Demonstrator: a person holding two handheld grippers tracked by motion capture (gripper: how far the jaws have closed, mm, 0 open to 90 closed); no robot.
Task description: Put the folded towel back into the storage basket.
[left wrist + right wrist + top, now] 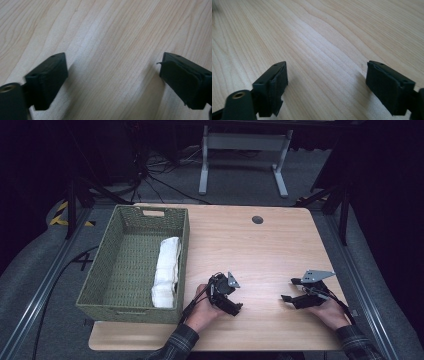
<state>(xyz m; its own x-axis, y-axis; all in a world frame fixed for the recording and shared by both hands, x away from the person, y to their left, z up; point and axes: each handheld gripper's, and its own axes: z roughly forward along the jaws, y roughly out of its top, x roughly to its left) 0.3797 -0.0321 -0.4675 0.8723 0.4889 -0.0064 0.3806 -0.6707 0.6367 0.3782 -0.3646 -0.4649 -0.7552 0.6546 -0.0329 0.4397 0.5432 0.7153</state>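
- Towel (pixel 166 271) is seen rolled up inside the green basket (pixel 131 216), laid along the basket's wall at 3 o'clock. It is the thing nearest the grippers.
- Left gripper (pixel 239 307) is held low over the bare bench (pixel 260 250), just past the basket at 3 o'clock. Its jaws are spread wide and nothing is held between them.
- Right gripper (pixel 289 290) is held well apart from the left one, at 3 o'clock. Its jaws are spread wide too, and nothing is held.
- Wood is seen between the jaws in both gripper views.
- Towel is judged to be soft, light and floppy. It will not break, but it may come unrolled or sag if it is picked up at one end.
- Best hold is judged to be around the thick middle of the roll, pinched across its short side.
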